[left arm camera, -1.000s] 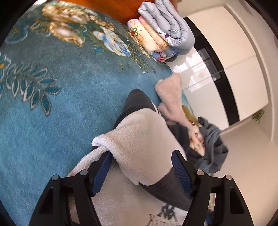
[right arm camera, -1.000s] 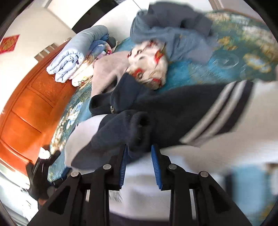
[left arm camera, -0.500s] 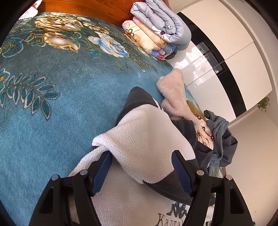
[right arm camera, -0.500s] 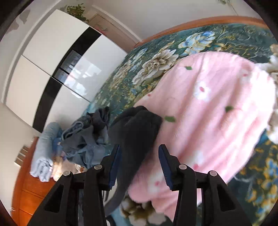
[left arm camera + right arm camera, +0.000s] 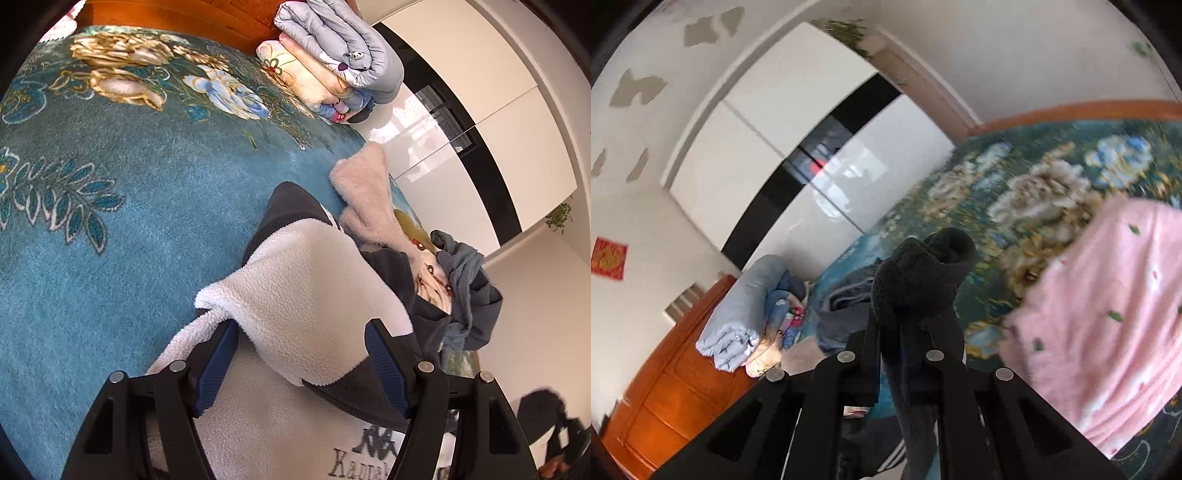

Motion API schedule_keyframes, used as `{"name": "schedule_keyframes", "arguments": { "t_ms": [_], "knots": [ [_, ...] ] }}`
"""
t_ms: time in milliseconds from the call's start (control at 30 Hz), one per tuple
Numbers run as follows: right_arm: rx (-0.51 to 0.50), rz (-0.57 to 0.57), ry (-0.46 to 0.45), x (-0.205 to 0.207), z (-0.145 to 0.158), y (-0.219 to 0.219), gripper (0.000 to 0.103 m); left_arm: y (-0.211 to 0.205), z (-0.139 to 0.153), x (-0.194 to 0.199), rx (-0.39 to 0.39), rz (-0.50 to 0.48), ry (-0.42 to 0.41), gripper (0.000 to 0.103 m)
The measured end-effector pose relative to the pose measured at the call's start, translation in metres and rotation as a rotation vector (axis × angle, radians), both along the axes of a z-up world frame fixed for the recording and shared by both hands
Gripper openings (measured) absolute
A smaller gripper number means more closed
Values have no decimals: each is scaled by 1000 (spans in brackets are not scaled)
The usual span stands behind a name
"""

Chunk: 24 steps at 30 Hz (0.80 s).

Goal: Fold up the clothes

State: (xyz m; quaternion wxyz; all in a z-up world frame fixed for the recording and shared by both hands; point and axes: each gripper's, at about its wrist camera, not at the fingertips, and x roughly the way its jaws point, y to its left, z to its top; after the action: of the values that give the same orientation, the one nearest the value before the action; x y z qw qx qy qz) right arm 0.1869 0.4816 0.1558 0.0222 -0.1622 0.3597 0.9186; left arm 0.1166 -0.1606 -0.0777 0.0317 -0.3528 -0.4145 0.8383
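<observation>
Left wrist view: left tongs [image 5: 299,363] are standing wide apart over the white fleece jacket [image 5: 303,295], which is lying on the blue floral bed cover [image 5: 110,240]. Right wrist view: right tongs [image 5: 908,354] are clamping together on the jacket's dark sleeve [image 5: 919,273], lifting it above the bed; pink blanket [image 5: 1108,314] is lying beside.

2 close wrist views, shared bed [image 5: 110,221]

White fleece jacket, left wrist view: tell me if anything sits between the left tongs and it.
Nothing visible does. The left tongs stand open right over the white fleece jacket, its folded flap lying between the fingers.
</observation>
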Motion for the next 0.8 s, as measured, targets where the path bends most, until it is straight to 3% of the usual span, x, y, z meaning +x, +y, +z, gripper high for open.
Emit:
{"name": "schedule_keyframes", "arguments": {
  "t_ms": [133, 267, 467, 567, 667, 800],
  "knots": [
    [164, 132, 59, -24, 55, -107, 8, -8, 3, 13, 90, -57, -26, 75],
    [243, 314, 30, -56, 50, -229, 8, -30, 11, 47, 178, -82, 32, 75],
    [365, 534, -48, -83, -26, -393, 9, -84, -1, 88, 231, 30, 68, 76],
    [438, 621, -170, -99, -84, -455, 9, -99, -11, 95, 256, 32, 77, 76],
    [498, 671, -275, -107, -130, -483, 10, -108, -19, 99, 272, 16, 90, 76],
    [521, 767, -312, -106, -152, -493, 19, -106, -16, 95, 251, -24, 109, 78]
  ]
}}
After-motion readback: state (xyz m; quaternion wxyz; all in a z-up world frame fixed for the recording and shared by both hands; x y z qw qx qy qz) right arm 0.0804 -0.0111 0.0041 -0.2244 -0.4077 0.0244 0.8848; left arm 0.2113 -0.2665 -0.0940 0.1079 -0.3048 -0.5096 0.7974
